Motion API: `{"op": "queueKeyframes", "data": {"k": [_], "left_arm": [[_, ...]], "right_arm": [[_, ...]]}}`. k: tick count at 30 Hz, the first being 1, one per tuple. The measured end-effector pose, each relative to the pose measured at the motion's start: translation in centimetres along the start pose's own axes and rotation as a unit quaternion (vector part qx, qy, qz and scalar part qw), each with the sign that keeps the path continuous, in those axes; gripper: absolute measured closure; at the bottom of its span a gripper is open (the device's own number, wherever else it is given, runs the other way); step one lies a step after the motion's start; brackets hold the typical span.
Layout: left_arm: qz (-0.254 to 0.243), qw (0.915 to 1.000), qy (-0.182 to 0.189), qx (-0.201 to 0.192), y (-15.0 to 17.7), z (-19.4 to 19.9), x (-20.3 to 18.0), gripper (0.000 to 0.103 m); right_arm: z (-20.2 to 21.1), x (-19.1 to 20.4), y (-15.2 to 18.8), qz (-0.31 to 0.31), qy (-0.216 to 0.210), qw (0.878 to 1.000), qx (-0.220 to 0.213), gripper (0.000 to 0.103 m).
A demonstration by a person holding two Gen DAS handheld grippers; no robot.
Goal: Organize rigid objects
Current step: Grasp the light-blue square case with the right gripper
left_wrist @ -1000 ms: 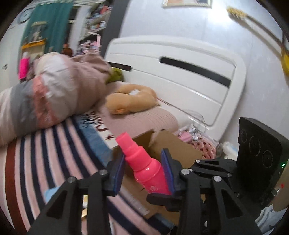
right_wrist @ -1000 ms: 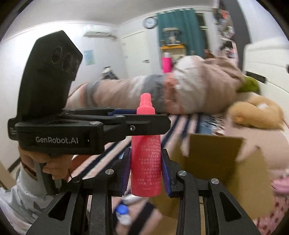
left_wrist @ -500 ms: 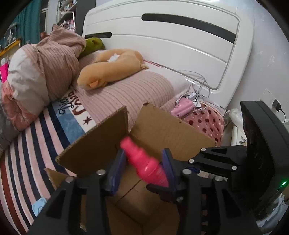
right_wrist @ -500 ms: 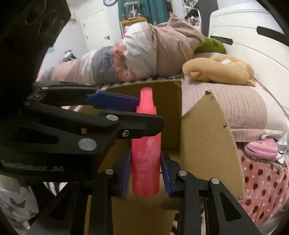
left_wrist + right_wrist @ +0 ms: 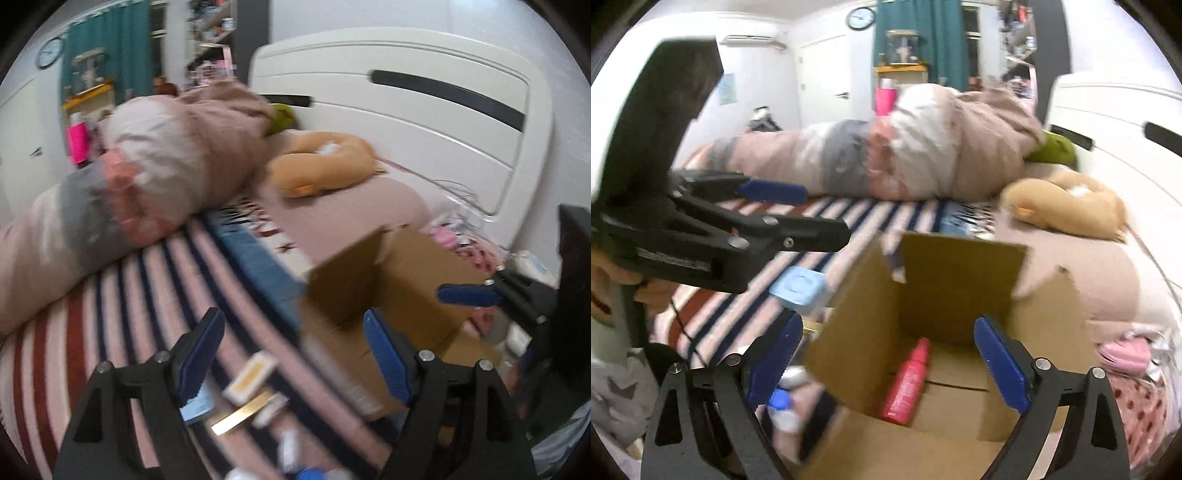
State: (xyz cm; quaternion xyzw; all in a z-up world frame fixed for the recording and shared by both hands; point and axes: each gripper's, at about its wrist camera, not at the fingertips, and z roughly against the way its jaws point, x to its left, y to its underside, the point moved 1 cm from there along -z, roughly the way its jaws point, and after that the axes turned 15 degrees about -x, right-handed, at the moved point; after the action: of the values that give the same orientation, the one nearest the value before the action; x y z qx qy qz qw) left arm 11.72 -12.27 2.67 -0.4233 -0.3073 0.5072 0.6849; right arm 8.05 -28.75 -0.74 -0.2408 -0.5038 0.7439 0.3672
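A pink spray bottle (image 5: 908,382) lies on its side on the floor of the open cardboard box (image 5: 960,284). My right gripper (image 5: 888,360) is open and empty, held above the box opening. My left gripper (image 5: 291,350) is open and empty over the striped bedspread, left of the box (image 5: 406,280). In the right wrist view the left gripper (image 5: 798,214) shows at the left. Small items lie on the bed: a gold and white flat box (image 5: 249,376), a gold strip (image 5: 240,417), a light blue case (image 5: 799,286) and a blue-capped small bottle (image 5: 781,406).
A rolled duvet (image 5: 147,162) lies across the bed. A tan plush toy (image 5: 325,166) and a green toy (image 5: 1058,147) lie by the white headboard (image 5: 424,110). Pink items and cables (image 5: 1126,350) sit on a polka-dot surface right of the box.
My right gripper opened and let the pink bottle go; it now lies in the box. My left gripper opened wider and swung left, away from the box, over the bedspread.
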Motion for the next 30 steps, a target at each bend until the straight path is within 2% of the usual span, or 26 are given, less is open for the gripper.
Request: {"op": "queueKeyframes", "data": {"k": [6,9,14,19,24,27,30], "left_arm": [[0.031,0.9976,-0.061,-0.004,3.4,3.8,8.0,0.027],[0.055,0.9945,-0.089,-0.007,5.7,4.7,12.2,0.027],[0.112,0.9865,-0.120,0.000,10.3,4.5,18.0,0.027],[0.147,0.9767,-0.156,0.013,13.9,3.5,21.6,0.027],[0.185,0.9738,-0.129,0.033,16.0,2.6,23.4,0.027],[0.204,0.9714,-0.116,0.035,16.2,2.3,23.8,0.027],[0.214,0.9688,-0.120,0.037,16.3,2.2,24.1,0.027]], "right_arm": [[-2.9,6.1,-1.2,0.008,-0.061,0.998,0.009,0.009],[-6.3,9.1,-1.1,0.004,-0.086,0.996,0.037,0.009],[-12.2,13.3,1.4,-0.016,-0.094,0.991,0.097,0.009],[-19.7,14.7,5.1,-0.047,-0.068,0.983,0.163,0.009],[-25.7,14.2,7.0,-0.053,-0.016,0.980,0.192,0.009],[-26.9,14.3,6.4,-0.031,0.006,0.984,0.178,0.009],[-28.6,14.2,6.2,-0.006,0.044,0.981,0.191,0.010]]}}
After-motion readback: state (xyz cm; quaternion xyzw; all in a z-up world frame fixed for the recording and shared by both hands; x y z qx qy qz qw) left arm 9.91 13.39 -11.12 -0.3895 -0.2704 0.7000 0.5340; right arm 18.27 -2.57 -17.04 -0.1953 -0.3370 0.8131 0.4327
